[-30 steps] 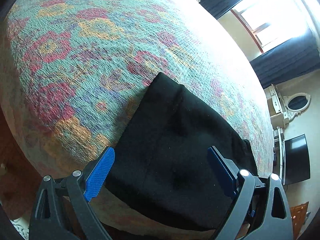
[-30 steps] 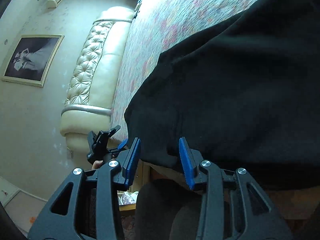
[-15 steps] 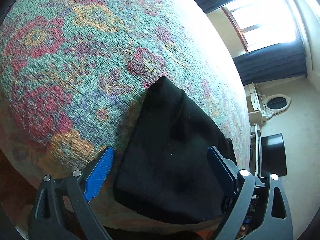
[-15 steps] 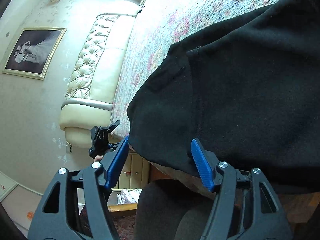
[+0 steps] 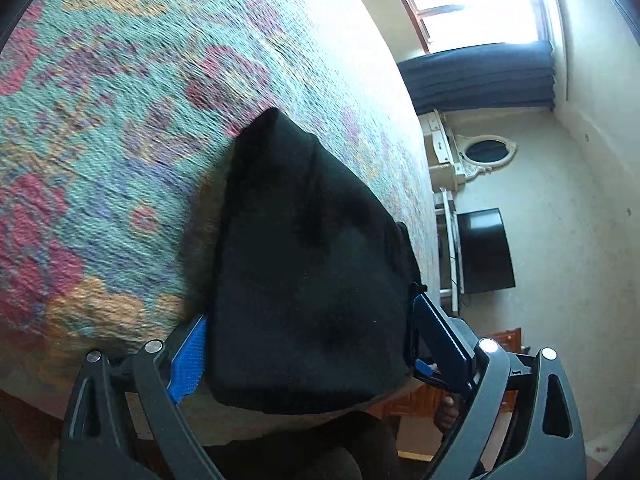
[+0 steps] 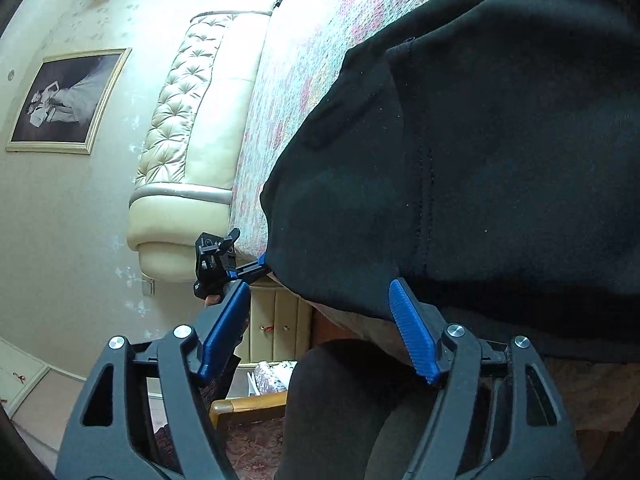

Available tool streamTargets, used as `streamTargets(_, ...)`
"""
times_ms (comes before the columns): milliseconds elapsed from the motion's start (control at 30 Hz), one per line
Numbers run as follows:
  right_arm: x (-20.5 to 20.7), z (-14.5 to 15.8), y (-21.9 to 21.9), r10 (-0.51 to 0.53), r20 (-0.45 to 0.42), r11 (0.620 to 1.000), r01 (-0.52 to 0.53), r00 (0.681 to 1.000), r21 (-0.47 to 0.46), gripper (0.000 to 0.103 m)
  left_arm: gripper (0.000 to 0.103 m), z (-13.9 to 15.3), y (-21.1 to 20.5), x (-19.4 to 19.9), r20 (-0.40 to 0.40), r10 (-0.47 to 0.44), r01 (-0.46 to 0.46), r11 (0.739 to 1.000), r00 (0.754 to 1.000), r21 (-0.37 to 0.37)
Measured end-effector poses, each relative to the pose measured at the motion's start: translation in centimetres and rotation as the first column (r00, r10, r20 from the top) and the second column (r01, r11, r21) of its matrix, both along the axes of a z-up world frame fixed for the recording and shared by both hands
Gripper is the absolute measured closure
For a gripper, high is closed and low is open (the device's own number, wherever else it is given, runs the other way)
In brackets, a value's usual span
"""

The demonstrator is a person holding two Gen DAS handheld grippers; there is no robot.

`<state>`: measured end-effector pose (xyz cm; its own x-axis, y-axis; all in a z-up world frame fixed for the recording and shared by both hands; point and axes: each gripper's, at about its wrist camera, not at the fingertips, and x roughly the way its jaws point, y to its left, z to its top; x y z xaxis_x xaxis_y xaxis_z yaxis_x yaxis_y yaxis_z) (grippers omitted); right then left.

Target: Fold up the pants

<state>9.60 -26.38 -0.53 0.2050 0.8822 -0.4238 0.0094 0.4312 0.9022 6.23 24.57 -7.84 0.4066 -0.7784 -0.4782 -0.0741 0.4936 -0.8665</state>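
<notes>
The black pants (image 5: 308,264) lie folded on the floral bedspread (image 5: 100,128), their near end hanging over the bed's near edge. My left gripper (image 5: 316,344) is open, its blue pads on either side of the pants' near end, not closed on the cloth. In the right wrist view the pants (image 6: 480,160) fill the right side. My right gripper (image 6: 320,328) is open just below the pants' hanging corner, with nothing between its pads. The left gripper (image 6: 224,268) also shows there, at the pants' far corner.
A cream tufted headboard (image 6: 188,120) and a framed picture (image 6: 64,100) are to the left of the right wrist view. A window with dark curtains (image 5: 480,76), a dresser with oval mirror (image 5: 484,152) and a black screen (image 5: 484,252) lie beyond the bed. The person's dark-clad leg (image 6: 340,408) is below the bed edge.
My left gripper has moved in, its pads now straddling the pants' near end. My right gripper has opened wider, and the pants fill more of its view.
</notes>
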Motion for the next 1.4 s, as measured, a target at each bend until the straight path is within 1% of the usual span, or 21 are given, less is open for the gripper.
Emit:
streamTargets(67, 0.0, -0.2, 0.3, 0.007, -0.002, 1.000, -0.007, 1.000, 0.002, 0.030, 0.011, 0.0, -1.7, 1.2, 0.007, -0.015, 0.015, 0.999, 1.000, -0.046)
streamTargets(167, -0.2, -0.6, 0.7, 0.018, -0.009, 1.000, -0.018, 1.000, 0.006, 0.030, 0.011, -0.7, -1.7, 1.4, 0.003, -0.008, 0.008, 0.996, 1.000, -0.094)
streamTargets(233, -0.3, -0.9, 1.1, 0.025, -0.018, 1.000, -0.025, 1.000, 0.007, 0.030, 0.011, -0.7, -1.7, 1.6, -0.002, -0.016, 0.015, 0.994, 1.000, -0.105)
streamTargets(267, -0.3, -1.1, 1.3, 0.027, -0.025, 1.000, -0.027, 0.999, 0.008, 0.027, 0.011, -0.6, -1.9, 1.5, 0.006, -0.030, 0.030, 0.995, 1.000, -0.094)
streamTargets(333, -0.4, -1.5, 1.5, 0.026, -0.035, 1.000, -0.025, 0.999, 0.012, 0.025, 0.011, -0.1, -3.0, 1.4, 0.049, -0.052, 0.054, 0.998, 0.997, -0.040)
streamTargets(400, -0.4, -1.6, 1.6, 0.027, -0.038, 1.000, -0.026, 0.999, 0.010, 0.025, 0.011, 0.2, -3.8, 1.0, 0.088, -0.061, 0.058, 0.998, 0.994, 0.033)
streamTargets(467, -0.4, -1.5, 1.5, 0.024, -0.040, 1.000, -0.023, 0.999, 0.017, 0.025, 0.011, 0.7, -4.6, 1.2, 0.098, -0.113, 0.101, 0.988, 0.989, 0.115)
streamTargets(567, -0.4, -1.4, 1.5, 0.023, -0.039, 1.000, -0.023, 0.999, 0.019, 0.024, 0.011, 0.7, -4.7, 1.6, 0.068, -0.079, 0.071, 0.991, 0.995, 0.115)
streamTargets(600, -0.5, -1.5, 1.5, 0.024, -0.039, 1.000, -0.023, 0.999, 0.017, 0.024, 0.014, 0.8, -4.7, 1.7, 0.067, -0.076, 0.068, 0.990, 0.995, 0.120)
streamTargets(633, -0.5, -1.5, 1.5, 0.022, -0.039, 1.000, -0.022, 0.999, 0.016, 0.024, 0.023, 0.9, -4.7, 1.6, 0.070, -0.076, 0.065, 0.987, 0.995, 0.146)
streamTargets(700, -0.5, -1.5, 1.5, 0.021, -0.039, 1.000, -0.020, 0.999, 0.014, 0.024, 0.078, 0.3, -4.1, 1.4, 0.023, -0.055, 0.048, 0.971, 0.998, 0.233)
streamTargets(733, -0.6, -1.4, 1.6, 0.020, -0.037, 1.000, -0.020, 0.999, 0.012, 0.024, 0.078, -0.3, -3.1, 1.2, 0.001, -0.031, 0.030, 0.979, 1.000, 0.202)
streamTargets(767, -0.6, -1.3, 1.6, 0.021, -0.034, 1.000, -0.020, 0.999, 0.009, 0.024, 0.079, -0.5, -2.1, 0.7, 0.001, -0.010, 0.010, 0.985, 1.000, 0.171)
streamTargets(833, -0.6, -1.1, 1.6, 0.022, -0.028, 1.000, -0.022, 0.999, 0.000, 0.024, 0.080, -0.1, -2.1, 0.7, 0.004, -0.005, 0.004, 0.982, 1.000, 0.189)
streamTargets(900, -0.7, -0.7, 1.6, 0.017, -0.020, 1.000, -0.017, 1.000, -0.003, 0.024, 0.083, 1.1, -2.4, 0.7, 0.020, 0.002, -0.006, 0.979, 1.000, 0.202)
streamTargets(967, -0.7, -0.1, 1.4, 0.008, -0.011, 1.000, -0.008, 1.000, 0.000, 0.024, 0.083, 2.9, -2.6, 0.5, 0.066, 0.015, -0.027, 0.984, 0.998, 0.175)
streamTargets(1033, -0.8, 0.8, 0.9, -0.005, 0.006, 1.000, 0.005, 1.000, 0.005, 0.024, 0.083, 5.7, -3.5, 0.5, 0.126, 0.015, -0.035, 0.987, 0.992, 0.155)
streamTargets(1133, -1.0, 2.3, -0.1, -0.030, 0.040, 1.000, 0.030, 0.999, 0.008, 0.024, 0.083, 10.2, -6.3, 0.2, 0.230, -0.025, -0.016, 0.984, 0.973, 0.176)
streamTargets(1233, -1.2, 3.8, -1.6, -0.054, 0.067, 0.998, 0.053, 0.996, 0.015, 0.024, 0.083, 14.4, -11.5, 0.4, 0.313, -0.109, 0.036, 0.973, 0.944, 0.230)
streamTargets(1333, -1.8, 4.7, -3.2, -0.075, 0.090, 0.997, 0.074, 0.993, 0.019, 0.024, 0.083, 17.2, -17.4, 0.9, 0.346, -0.206, 0.104, 0.951, 0.915, 0.292)
streamTargets(1400, -2.4, 5.2, -4.6, -0.094, 0.106, 0.996, 0.093, 0.990, 0.010, 0.024, 0.083, 18.3, -21.8, 1.3, 0.355, -0.277, 0.158, 0.931, 0.893, 0.328)
